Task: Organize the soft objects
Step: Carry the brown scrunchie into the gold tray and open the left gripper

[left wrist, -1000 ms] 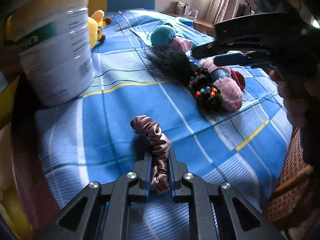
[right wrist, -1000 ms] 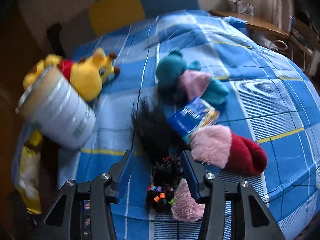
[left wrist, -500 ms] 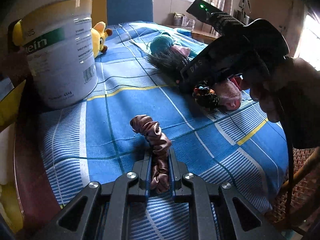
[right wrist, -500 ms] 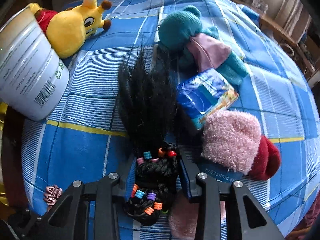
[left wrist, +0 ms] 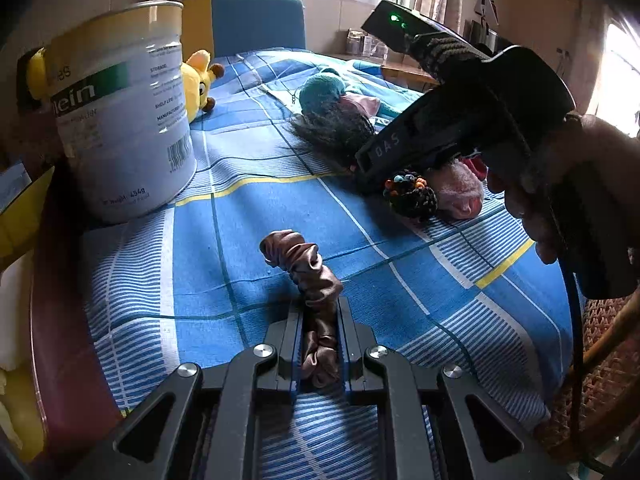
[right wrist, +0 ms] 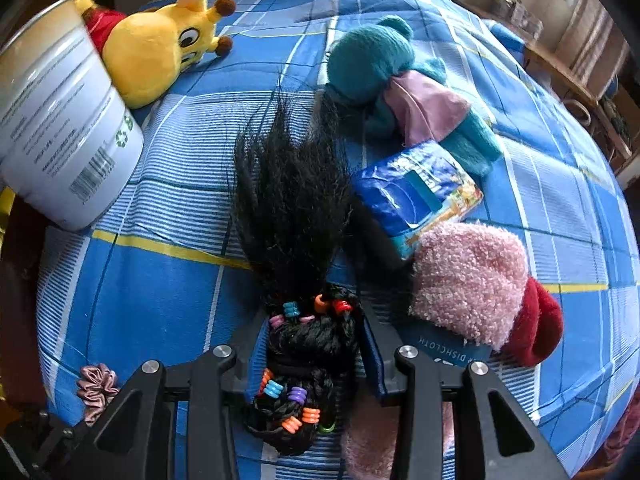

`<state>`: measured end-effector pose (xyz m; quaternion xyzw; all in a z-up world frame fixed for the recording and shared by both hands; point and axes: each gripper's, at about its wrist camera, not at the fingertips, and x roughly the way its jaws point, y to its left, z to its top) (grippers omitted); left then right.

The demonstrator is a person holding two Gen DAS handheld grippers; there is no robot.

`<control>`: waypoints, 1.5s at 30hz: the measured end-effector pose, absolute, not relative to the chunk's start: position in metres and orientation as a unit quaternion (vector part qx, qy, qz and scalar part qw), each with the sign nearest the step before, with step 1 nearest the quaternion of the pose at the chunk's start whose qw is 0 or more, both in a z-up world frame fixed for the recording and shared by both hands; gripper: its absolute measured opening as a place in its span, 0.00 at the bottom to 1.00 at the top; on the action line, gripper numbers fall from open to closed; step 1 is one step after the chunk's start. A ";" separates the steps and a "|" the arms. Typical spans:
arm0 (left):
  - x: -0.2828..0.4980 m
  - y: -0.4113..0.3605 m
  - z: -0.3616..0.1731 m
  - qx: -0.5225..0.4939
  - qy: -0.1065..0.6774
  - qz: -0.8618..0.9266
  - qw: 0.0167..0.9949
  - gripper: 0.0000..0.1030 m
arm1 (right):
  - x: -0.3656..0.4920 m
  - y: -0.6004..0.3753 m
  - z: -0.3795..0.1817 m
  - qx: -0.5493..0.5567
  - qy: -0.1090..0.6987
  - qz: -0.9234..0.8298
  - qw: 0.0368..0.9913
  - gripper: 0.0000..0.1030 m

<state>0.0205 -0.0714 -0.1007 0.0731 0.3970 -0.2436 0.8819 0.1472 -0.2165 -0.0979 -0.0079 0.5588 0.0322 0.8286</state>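
My left gripper (left wrist: 320, 314) is shut on a brown satin scrunchie (left wrist: 304, 264), which rests on the blue plaid cloth (left wrist: 256, 208) with its free end sticking out ahead of the fingers. My right gripper (right wrist: 312, 320) points steeply down. Its pads sit against both sides of the beaded bun of a black hairpiece (right wrist: 292, 200), and its jaws are opening slightly. The loose hair fans away from the fingers. From the left wrist view the bun (left wrist: 410, 196) shows under the right gripper's body, held by a hand.
A tall white tin (left wrist: 124, 112) stands at the left, with a yellow plush (right wrist: 156, 52) behind it. A teal plush (right wrist: 372, 60), a blue packet (right wrist: 416, 192) and a pink and red fuzzy sock (right wrist: 468, 280) lie right of the hairpiece. A wicker chair (left wrist: 600, 340) borders the table's right edge.
The right gripper came down over the hairpiece and its jaws narrowed around the beaded bun. The left gripper kept still with the scrunchie in it.
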 end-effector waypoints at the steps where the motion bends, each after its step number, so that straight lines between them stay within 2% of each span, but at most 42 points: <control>1: 0.021 -0.072 -0.101 0.073 0.397 -0.243 0.882 0.14 | 0.148 -0.215 -0.098 -0.014 0.558 0.032 0.829 0.39; 22: 0.015 -0.069 -0.094 0.070 0.420 -0.222 0.877 0.13 | 0.138 -0.201 -0.102 -0.040 0.545 0.034 0.837 0.39; 29: 0.002 -0.057 -0.064 0.053 0.398 -0.221 0.889 0.13 | 0.134 -0.195 -0.102 -0.059 0.539 0.035 0.840 0.38; 37: -0.001 -0.012 -0.027 -0.007 0.386 -0.186 0.904 0.13 | 0.131 -0.191 -0.103 -0.069 0.536 0.033 0.841 0.38; 45: 0.011 0.080 -0.011 -0.091 0.386 -0.080 0.914 0.13 | 0.130 -0.190 -0.103 -0.074 0.536 0.031 0.840 0.38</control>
